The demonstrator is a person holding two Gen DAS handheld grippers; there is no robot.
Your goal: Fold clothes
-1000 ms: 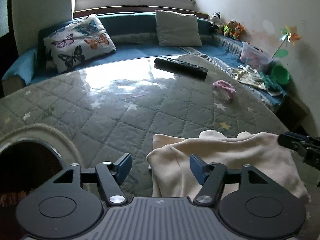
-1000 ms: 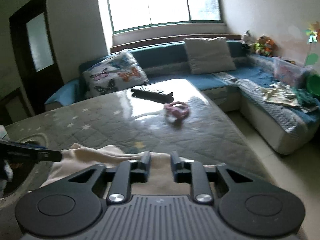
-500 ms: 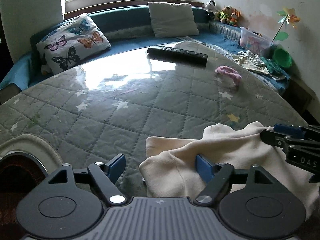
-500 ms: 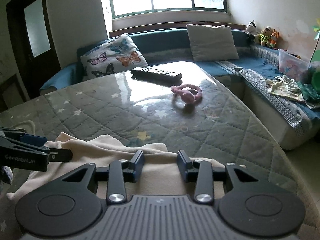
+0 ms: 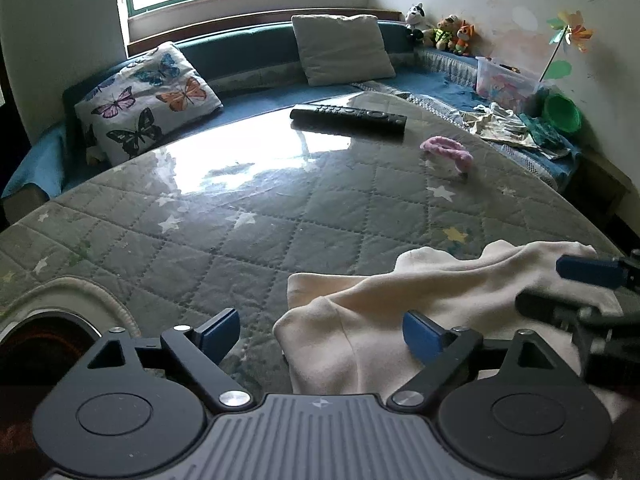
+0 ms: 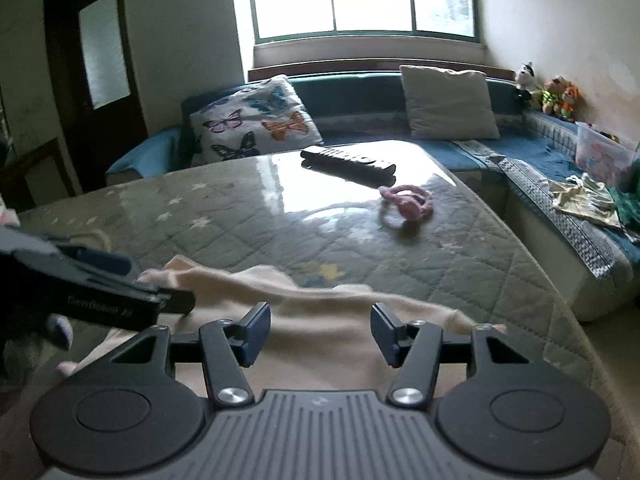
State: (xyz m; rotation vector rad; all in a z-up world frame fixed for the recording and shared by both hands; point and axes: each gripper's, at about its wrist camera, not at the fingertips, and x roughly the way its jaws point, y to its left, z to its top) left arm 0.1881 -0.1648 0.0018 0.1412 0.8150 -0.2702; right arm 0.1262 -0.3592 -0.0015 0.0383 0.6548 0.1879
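While both grippers hang low over the near edge of the table, their jaws have just been opening, and neither one presses on the cloth now. The left gripper (image 5: 318, 330) stands wide apart, with the near left corner of the cream garment (image 5: 400, 304) lying loose between its blue pads, which do not touch it. The right gripper (image 6: 319, 330) is also apart, a bit less wide, and the cream garment (image 6: 320, 336) passes under the gap between its fingers without being pinched. I judge that a fold was just laid down and both hands let go so that the cloth can settle flat. The garment rests on the near right part of the quilted table cover (image 5: 280, 240), already doubled on itself, with a rumpled far edge that probably needs smoothing before the next fold. At the near left a round pale rim (image 5: 80, 296) shows in the left wrist view, but what it belongs to I cannot tell. Further out, well apart from the garment, a pink hair tie (image 5: 446, 150) and a black remote control (image 5: 348, 116) lie on the glossy part of the table, out of the working area. Behind the table stands a blue sofa (image 6: 360, 92) with a butterfly pillow (image 5: 148, 100) and a plain grey pillow (image 6: 450, 104), under the window (image 6: 360, 0).
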